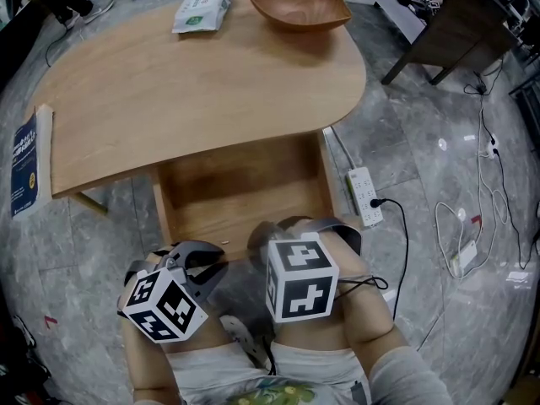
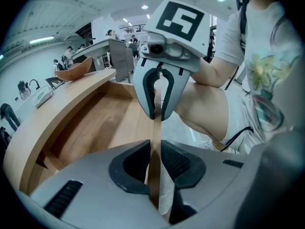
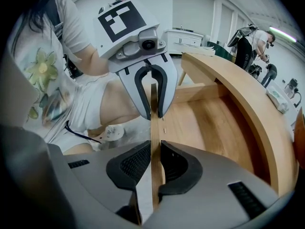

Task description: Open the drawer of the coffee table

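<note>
The light wooden coffee table (image 1: pixel 194 91) has its drawer (image 1: pixel 240 188) pulled out toward me, with its inside bare. The drawer's thin front panel (image 2: pixel 154 142) runs edge-on between the jaws of both grippers. My left gripper (image 2: pixel 155 168) is shut on that panel near its left end (image 1: pixel 221 258). My right gripper (image 3: pixel 153 168) is shut on the same panel (image 3: pixel 153 128) further right (image 1: pixel 291 228). Each gripper view shows the other gripper facing it along the panel: the right gripper (image 2: pixel 158 113) and the left gripper (image 3: pixel 152 111).
A wooden bowl (image 1: pixel 299 2) and a white packet (image 1: pixel 202 8) lie at the tabletop's far side. A blue book (image 1: pixel 25 165) sits at its left end. A power strip (image 1: pixel 365 197) and cables (image 1: pixel 481 218) lie on the grey floor to the right. My knees are under the grippers.
</note>
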Available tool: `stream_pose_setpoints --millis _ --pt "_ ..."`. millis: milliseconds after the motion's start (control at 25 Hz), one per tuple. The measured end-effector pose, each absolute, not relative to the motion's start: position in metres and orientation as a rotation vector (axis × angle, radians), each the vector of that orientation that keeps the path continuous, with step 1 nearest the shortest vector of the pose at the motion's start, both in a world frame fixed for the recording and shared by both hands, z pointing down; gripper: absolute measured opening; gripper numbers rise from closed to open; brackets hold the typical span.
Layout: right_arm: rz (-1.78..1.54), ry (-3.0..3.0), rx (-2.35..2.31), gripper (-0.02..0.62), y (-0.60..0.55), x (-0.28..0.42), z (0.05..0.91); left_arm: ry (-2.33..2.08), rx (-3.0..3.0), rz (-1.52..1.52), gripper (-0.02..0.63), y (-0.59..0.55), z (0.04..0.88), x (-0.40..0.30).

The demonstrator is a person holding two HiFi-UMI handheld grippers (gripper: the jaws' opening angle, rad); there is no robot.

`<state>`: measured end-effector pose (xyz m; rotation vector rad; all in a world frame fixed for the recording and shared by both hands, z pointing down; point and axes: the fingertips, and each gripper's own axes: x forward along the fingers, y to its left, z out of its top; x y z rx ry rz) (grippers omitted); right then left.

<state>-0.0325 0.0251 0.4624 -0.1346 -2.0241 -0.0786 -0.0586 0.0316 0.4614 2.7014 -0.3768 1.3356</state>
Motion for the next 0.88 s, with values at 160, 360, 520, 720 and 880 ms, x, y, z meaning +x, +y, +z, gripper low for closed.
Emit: stream_pose_setpoints --millis 160,360,520,720,880 --pt "-0.098 -2.042 -0.145 0.074 0.026 -0.032 0.462 -0.409 2.730 1.317 0.075 0.032 0.459 -0.058" --pt "-0.091 -2.124 -0.145 0.068 0.027 -0.036 0.449 -0.454 2.743 1.265 0.072 0.034 0.452 -0.063" --pt "-0.134 -2.260 -0.105 0.049 0.021 -0.045 0.424 -0.500 2.787 1.098 0.046 0.031 0.431 -0.068" --pt "-0.239 -2.431 0.129 0.034 -0.018 -0.059 0.395 -0.813 2.911 0.754 0.046 -0.005 0.389 -0.072" --pt "-0.209 -2.654 0.363 0.026 -0.048 -0.071 0.360 -1.119 2.803 0.431 0.032 -0.036 0.364 -0.085"
